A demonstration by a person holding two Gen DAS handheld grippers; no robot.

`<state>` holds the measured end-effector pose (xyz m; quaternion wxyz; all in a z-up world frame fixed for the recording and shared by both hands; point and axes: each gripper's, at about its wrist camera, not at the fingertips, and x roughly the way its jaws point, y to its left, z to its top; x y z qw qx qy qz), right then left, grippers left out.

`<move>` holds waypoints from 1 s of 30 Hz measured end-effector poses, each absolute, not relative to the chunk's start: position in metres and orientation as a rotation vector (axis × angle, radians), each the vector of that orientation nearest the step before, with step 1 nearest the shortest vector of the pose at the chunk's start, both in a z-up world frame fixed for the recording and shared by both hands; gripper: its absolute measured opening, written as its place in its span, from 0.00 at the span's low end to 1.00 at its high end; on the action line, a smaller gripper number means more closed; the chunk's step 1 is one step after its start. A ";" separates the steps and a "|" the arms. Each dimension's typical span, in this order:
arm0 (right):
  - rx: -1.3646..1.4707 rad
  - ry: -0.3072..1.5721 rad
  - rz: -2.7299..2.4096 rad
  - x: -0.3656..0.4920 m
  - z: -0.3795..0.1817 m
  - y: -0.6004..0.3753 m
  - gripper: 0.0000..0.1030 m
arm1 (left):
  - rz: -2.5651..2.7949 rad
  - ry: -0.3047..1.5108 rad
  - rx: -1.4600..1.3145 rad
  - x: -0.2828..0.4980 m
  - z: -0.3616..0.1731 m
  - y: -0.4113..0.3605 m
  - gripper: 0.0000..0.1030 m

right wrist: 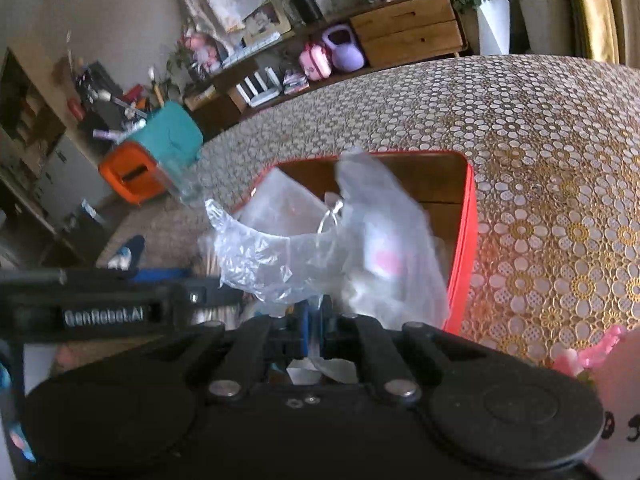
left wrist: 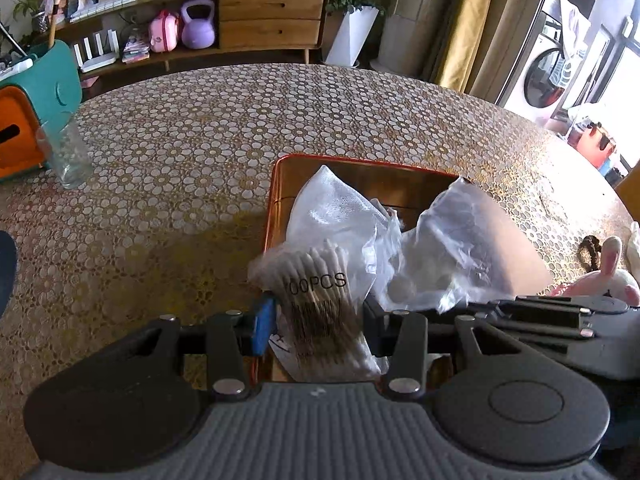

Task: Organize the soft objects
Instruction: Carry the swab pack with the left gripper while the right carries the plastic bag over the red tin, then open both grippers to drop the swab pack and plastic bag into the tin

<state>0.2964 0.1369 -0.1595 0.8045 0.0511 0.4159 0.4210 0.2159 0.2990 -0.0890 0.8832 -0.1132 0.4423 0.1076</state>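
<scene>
Over the near edge of the red-rimmed tray [left wrist: 276,200], the left tool [left wrist: 320,320] grips a clear packet of cotton swabs [left wrist: 320,300] across its middle, its two pads drawn in against the packet's sides. Just to its right, the right tool [right wrist: 314,334] is pinched narrow on the tail of a crinkled plastic bag [right wrist: 340,248], which rises loosely above the tray and seems to hold pale cotton balls. To do this step well, I would judge each packet should be lowered until it rests on the tray floor before the pads part, with the swabs laid flat beside the white mesh pouch [left wrist: 332,200] already lying in the tray rather than on top of it. The bag's slack film could catch on the tray rim or drape over the swabs, so the two tools want room between them. A plush rabbit [left wrist: 608,276] waits on the tabletop [left wrist: 180,152] to the right, near a dark hair tie [left wrist: 588,252]. An upright drinking glass [left wrist: 70,156] and a teal-and-orange box [left wrist: 36,92] stand well apart at far left.
</scene>
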 end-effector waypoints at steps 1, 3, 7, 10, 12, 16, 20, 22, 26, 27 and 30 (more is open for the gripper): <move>0.089 0.885 0.901 0.294 -0.160 0.138 0.04 | 0.224 0.922 -0.231 0.217 -0.090 0.298 0.43; 0.040 0.874 0.902 0.289 -0.159 0.142 0.04 | 0.224 0.928 -0.226 0.219 -0.092 0.297 0.43; -0.040 0.846 0.906 0.278 -0.157 0.147 0.05 | 0.203 0.962 -0.254 0.222 -0.102 0.298 0.42; -0.074 0.827 0.909 0.271 -0.154 0.150 0.05 | 0.203 0.982 -0.253 0.221 -0.106 0.295 0.42; -0.097 0.819 0.910 0.268 -0.152 0.151 0.05 | 0.203 0.983 -0.255 0.220 -0.107 0.295 0.43; -0.127 0.794 0.911 0.263 -0.147 0.152 0.06 | 0.196 0.979 -0.283 0.217 -0.104 0.295 0.48; -0.161 0.773 0.910 0.258 -0.142 0.151 0.12 | 0.191 0.966 -0.304 0.212 -0.101 0.294 0.58; -0.170 0.766 0.912 0.256 -0.140 0.152 0.23 | 0.206 0.955 -0.297 0.210 -0.097 0.293 0.65; -0.172 0.720 0.929 0.249 -0.133 0.149 0.58 | 0.208 0.928 -0.311 0.202 -0.086 0.293 0.65; -0.177 0.708 0.929 0.247 -0.131 0.147 0.59 | 0.206 0.922 -0.313 0.200 -0.083 0.294 0.65; -0.165 0.700 0.935 0.244 -0.123 0.143 0.64 | 0.214 0.903 -0.308 0.195 -0.073 0.293 0.65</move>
